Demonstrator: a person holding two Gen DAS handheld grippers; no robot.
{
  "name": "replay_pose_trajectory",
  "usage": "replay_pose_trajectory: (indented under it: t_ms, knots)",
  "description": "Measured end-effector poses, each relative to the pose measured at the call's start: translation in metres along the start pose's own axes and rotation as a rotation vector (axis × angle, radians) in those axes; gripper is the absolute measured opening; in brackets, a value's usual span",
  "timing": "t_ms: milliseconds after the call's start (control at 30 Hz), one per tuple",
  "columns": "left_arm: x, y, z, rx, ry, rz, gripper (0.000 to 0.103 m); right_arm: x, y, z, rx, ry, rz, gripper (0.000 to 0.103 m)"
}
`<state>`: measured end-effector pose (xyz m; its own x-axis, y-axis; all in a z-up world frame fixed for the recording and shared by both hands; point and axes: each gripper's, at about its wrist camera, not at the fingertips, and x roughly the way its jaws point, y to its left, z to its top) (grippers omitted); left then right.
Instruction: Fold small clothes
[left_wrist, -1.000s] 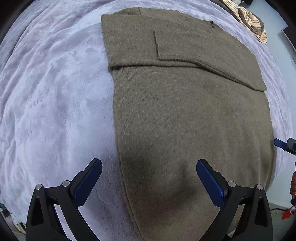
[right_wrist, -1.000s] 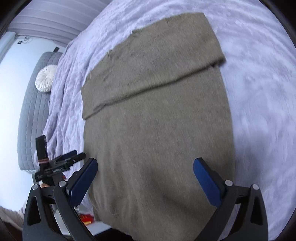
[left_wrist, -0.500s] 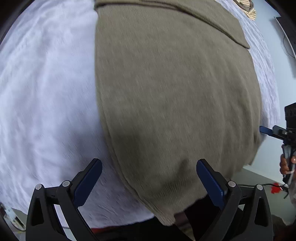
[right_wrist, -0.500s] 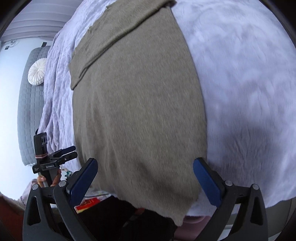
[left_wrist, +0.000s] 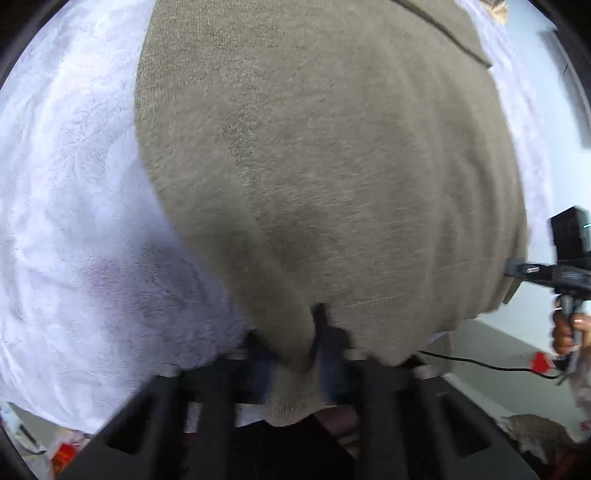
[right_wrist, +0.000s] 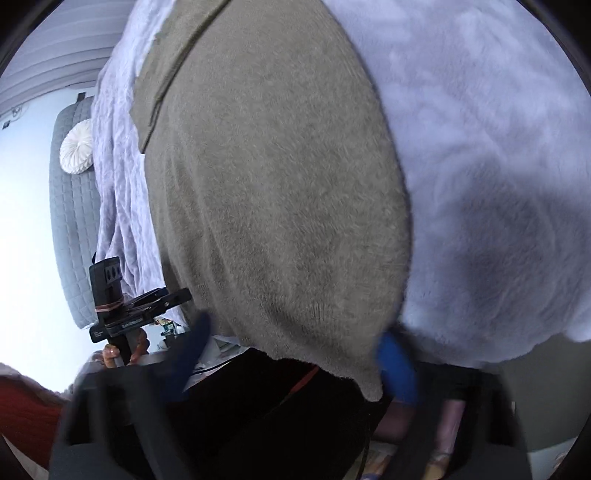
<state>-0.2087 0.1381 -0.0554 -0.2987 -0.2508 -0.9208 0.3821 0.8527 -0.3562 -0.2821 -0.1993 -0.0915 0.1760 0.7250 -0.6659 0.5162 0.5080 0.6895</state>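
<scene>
Left gripper (left_wrist: 295, 363) is pinching the near hem of the olive sweater (left_wrist: 332, 166), lying on the white blanket (left_wrist: 66, 221). Right gripper (right_wrist: 295, 360) is straddling the right hem corner, jaws apart, blurred. Risk: uneven lift skewing the fold if the right one misses.

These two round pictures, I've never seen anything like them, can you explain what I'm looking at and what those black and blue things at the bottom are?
Each picture comes from a fisheye camera mounted on a hand-held gripper, looking forward along its two fingers. A person holds one gripper in each hand.

An olive knitted garment lies on a fluffy white blanket, its top part already folded over.

In the left view, the left gripper has closed on the garment's near hem. In the right view, the right gripper straddles the other hem corner with its blue fingers apart, nothing pinched yet. The picture is blurred.
</scene>
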Motion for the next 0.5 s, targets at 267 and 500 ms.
replay_pose_trajectory:
  t_ms: [267, 500]
  knots:
    - [-0.084, 0.024, 0.033, -0.073, -0.199, -0.214, 0.013, -0.042, 0.049, 0.023, -0.072, -0.186, 0.309, 0.008]
    - [-0.116, 0.037, 0.124, -0.075, -0.444, -0.101, 0.013, -0.063, 0.082, 0.113, -0.105, -0.336, 0.407, 0.008]
